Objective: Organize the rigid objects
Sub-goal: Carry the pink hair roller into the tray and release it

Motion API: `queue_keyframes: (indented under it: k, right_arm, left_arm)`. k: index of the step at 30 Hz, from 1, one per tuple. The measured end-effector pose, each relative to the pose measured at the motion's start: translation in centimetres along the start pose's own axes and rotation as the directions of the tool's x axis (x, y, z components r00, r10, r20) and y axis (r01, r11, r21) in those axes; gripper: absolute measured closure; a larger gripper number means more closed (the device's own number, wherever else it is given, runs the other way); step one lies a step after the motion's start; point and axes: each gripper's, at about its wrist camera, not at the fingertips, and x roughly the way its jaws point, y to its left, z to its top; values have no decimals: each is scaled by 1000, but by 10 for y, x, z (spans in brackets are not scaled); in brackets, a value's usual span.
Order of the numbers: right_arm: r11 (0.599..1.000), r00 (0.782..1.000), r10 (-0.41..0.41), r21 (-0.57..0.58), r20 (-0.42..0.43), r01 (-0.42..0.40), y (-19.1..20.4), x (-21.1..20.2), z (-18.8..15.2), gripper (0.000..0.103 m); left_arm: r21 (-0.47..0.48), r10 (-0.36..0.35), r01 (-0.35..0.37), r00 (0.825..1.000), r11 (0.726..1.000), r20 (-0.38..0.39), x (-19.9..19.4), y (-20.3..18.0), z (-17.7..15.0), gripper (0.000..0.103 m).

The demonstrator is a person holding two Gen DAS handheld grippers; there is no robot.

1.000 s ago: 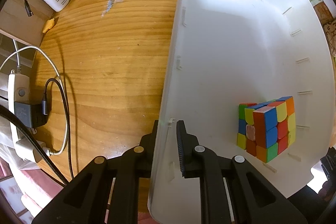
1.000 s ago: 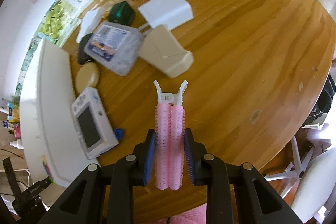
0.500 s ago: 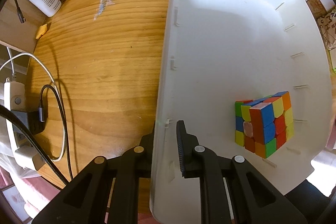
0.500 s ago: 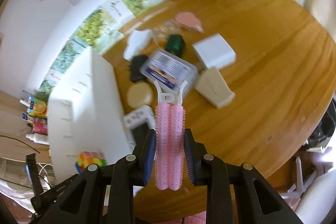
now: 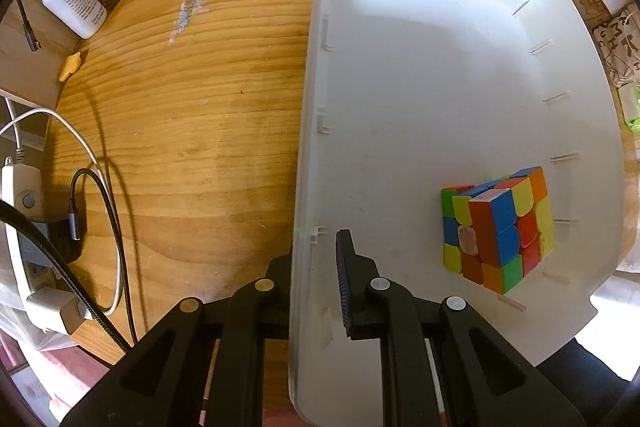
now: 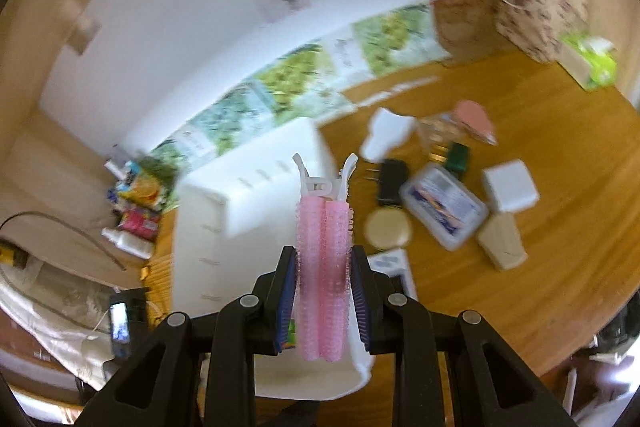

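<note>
Inside white bin (image 5: 440, 87), colourful puzzle cube (image 5: 498, 229), near its wall

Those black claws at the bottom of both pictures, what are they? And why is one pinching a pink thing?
The claws are grabbers, and a person holds one in each hand. Each grabber has a camera looking along its two fingers, which is why there are two pictures.

In the left-hand picture, the left grabber looks straight down and pinches the wall of a white bin. A colourful puzzle cube sits inside. A wooden table is underneath.

In the right-hand picture, the right grabber squeezes a pink hair roller clip, held in the air over the bin. This picture is blurry. On the table beyond lie more things to tidy: a clear plastic case, a white box and a round tan lid.
</note>
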Motion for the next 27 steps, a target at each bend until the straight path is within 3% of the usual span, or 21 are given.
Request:
queue_keyframes:
  k: [14, 27]
  right_arm:
    - [974, 992, 107, -191, -70, -118, 84, 23, -5, 77]
    - [945, 969, 134, -268, -207, -188, 118, 58, -27, 76]
  left_arm:
    - [4, -51, 51, 999, 999, 4, -1, 12, -3, 88]
    - [-9, -63, 63, 998, 998, 1, -1, 19, -3, 88]
